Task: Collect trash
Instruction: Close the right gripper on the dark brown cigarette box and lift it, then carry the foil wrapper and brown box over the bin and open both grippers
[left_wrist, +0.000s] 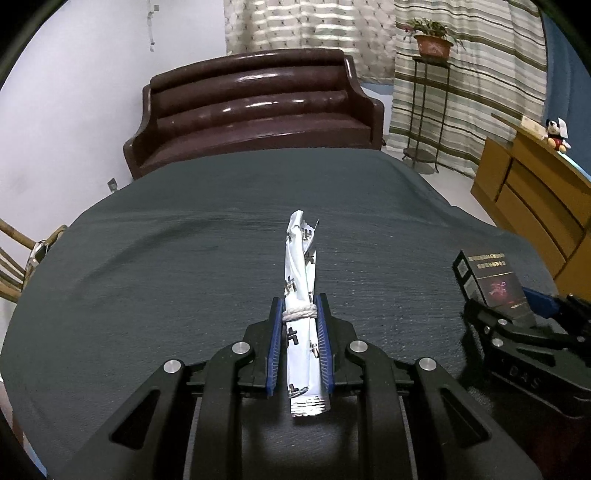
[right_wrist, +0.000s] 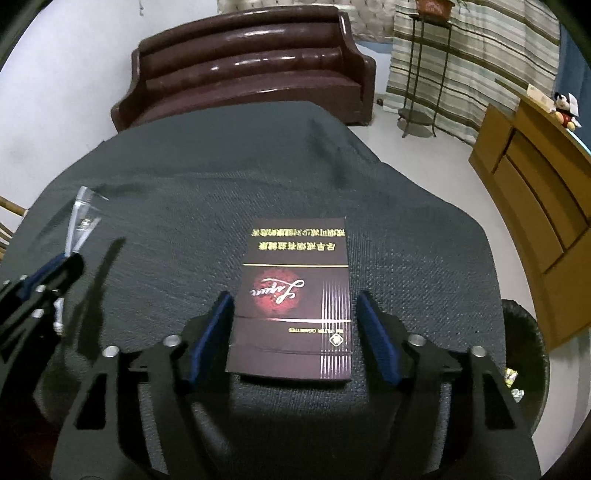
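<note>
Pinching the wrapper (left_wrist: 300, 295) in our left tool (left_wrist: 300, 314), we hold it over the worktop (left_wrist: 147, 258). Our right tool (right_wrist: 293, 321) stands spread around the pack (right_wrist: 295, 295), pads apart; closing off-centre could skid it away.

Dark cigarette pack (right_wrist: 295, 295), seen upside down: "FILTER CIGARETTES" in small print on its near end, a pink script brand word on a red emblem, gold Chinese lines not legible. White wrapper (left_wrist: 301, 295): repeated grey marks, unreadable.
</note>
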